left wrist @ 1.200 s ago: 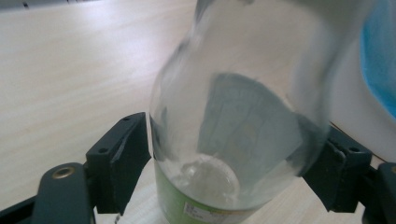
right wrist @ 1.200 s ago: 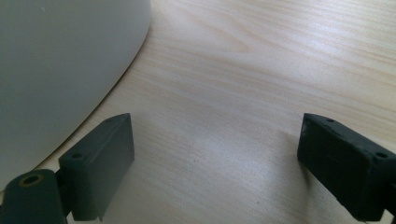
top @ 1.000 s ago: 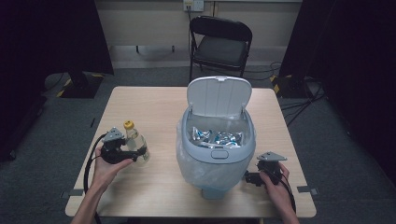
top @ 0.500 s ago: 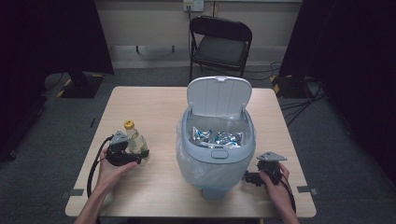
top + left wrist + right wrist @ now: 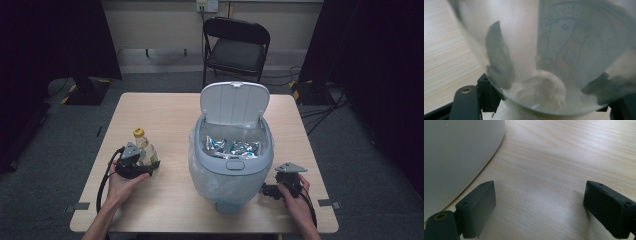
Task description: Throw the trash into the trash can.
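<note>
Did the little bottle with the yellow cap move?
Yes. The bottle, gripped by the left gripper, has slid slightly toward the trash bin and nearer the person's table edge.

- High view: dim room, dark at both sides and corners; the pale wooden table (image 5: 165, 120) is evenly lit from above, with soft, faint shadows.
- Left gripper view: a clear bottle (image 5: 554, 62) sits very close, hazy and out of focus, its label blurred.
- Right gripper view: brighter, soft shadows under the jaws, wood grain fairly sharp.
</note>
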A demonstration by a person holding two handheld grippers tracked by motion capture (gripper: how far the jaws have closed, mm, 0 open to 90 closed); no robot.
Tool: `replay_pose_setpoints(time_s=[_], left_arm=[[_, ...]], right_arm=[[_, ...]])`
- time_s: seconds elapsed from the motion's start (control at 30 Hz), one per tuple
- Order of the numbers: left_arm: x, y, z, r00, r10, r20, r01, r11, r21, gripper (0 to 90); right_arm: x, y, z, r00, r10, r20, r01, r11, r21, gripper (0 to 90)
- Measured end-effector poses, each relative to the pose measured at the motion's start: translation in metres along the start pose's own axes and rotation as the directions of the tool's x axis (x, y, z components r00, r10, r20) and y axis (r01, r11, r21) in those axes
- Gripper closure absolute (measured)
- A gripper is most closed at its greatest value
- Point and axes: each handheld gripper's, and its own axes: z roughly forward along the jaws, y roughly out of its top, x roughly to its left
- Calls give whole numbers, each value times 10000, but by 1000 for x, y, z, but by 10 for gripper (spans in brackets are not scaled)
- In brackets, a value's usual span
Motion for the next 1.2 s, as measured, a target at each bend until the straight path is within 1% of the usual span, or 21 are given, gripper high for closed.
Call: replay_pose_setpoints(time_s=[0.13, 0.17, 0.2, 0.23, 0.3, 0.33, 0.4, 0.47, 0.5, 0.53, 0.6, 0.67, 0.73, 0.8, 0.87, 0.9, 0.93, 1.17, 1.2], left_arm=[[1, 0, -1, 9998, -197, 24, 197, 9998, 28, 279], [1, 0, -2, 10000, -67, -51, 67, 10000, 60, 279], [0, 0, -2, 10000, -39, -90, 39, 10000, 64, 279], [0, 0, -3, 10000, -26, -5, 26, 10000, 59, 279], [0, 0, -3, 9998, -205, -32, 206, 9998, 28, 279], [1, 0, -4, 9999, -157, -2, 157, 9999, 37, 280], [0, 0, -5, 9995, -283, 119, 284, 9996, -61, 279], [0, 0, -7, 9996, -269, 107, 270, 9996, -68, 279], [-1, 1, -8, 9991, -378, 181, 380, 9992, -130, 280], [-2, 2, -10, 9991, -400, 150, 404, 9988, -289, 279], [-2, 2, -11, 9991, -379, 172, 385, 9987, -347, 280], [-3, 5, -13, 9988, -401, 278, 416, 9975, -572, 279], [-4, 7, -15, 9985, -446, 331, 466, 9970, -622, 280], [-5, 12, -20, 9974, -565, 451, 605, 9938, -935, 280], [-5, 14, -22, 9970, -609, 482, 655, 9928, -1004, 280], [-5, 16, -25, 9951, -723, 681, 799, 9900, -1165, 280], [-5, 17, -26, 9941, -744, 788, 840, 9886, -1253, 279], [-5, 21, -34, 9947, -695, 753, 791, 9880, -1330, 280], [-5, 22, -36, 9946, -729, 735, 828, 9864, -1418, 280]], right_arm=[[0, 0, 0, 10000, 1, 7, -1, 10000, 2, 99], [0, 0, 0, 10000, 0, 5, 0, 10000, -1, 99], [0, 0, 0, 10000, 3, 4, -3, 10000, 0, 99], [0, 0, 0, 10000, 2, 2, -2, 10000, 0, 99], [0, 0, 0, 10000, -5, -1, 5, 10000, -1, 98], [0, 0, 0, 10000, -6, -1, 6, 10000, -1, 98], [0, 0, 0, 10000, -5, -1, 5, 10000, -2, 99], [0, 0, 0, 10000, 1, 1, -1, 10000, 0, 98], [0, 0, 0, 10000, -1, 2, 1, 10000, 1, 98], [0, 0, 0, 10000, -1, 2, 1, 10000, 1, 98], [0, 0, 0, 10000, 2, 2, -2, 10000, 1, 98], [0, 0, 0, 10000, 0, 2, 0, 10000, 0, 99], [0, 0, 0, 10000, 4, 1, -4, 10000, 1, 98], [0, 0, 0, 10000, 0, 2, 0, 10000, 0, 99], [0, 0, 0, 10000, 2, 0, -2, 10000, 0, 98], [0, 0, 0, 10000, 0, 2, 0, 10000, -1, 98], [0, 0, 0, 10000, 1, 1, -1, 10000, 1, 98], [0, 0, 0, 10000, 12, 18, -12, 10000, 3, 98], [0, 0, 0, 10000, 11, 15, -11, 10000, 2, 98]])
